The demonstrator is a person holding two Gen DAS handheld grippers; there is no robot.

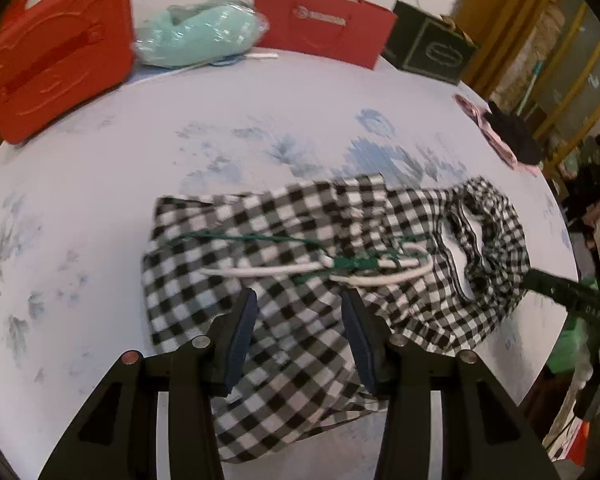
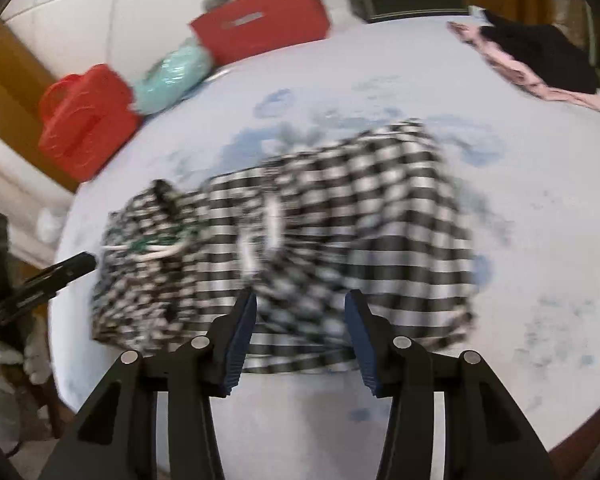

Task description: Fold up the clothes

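Observation:
A black-and-white checked garment (image 1: 300, 264) lies bunched on the pale round table (image 1: 100, 184), with white and green drawstrings (image 1: 340, 268) across its top. My left gripper (image 1: 300, 312) hovers just above the garment's near part, its blue pads apart and nothing pinched between them. In the blurred right wrist view the same garment (image 2: 340, 220) spreads across the table's middle. My right gripper (image 2: 300, 312) stands open over the garment's near edge, with cloth showing below the gap but not pressed. The other gripper's dark finger shows at each view's edge.
At the table's far side stand an orange plastic case (image 1: 56, 48), a mint bundle in clear wrap (image 1: 200, 36), a red paper bag (image 1: 324, 28) and a dark green box (image 1: 428, 48). Pink and black clothes (image 1: 504, 136) lie at the right rim.

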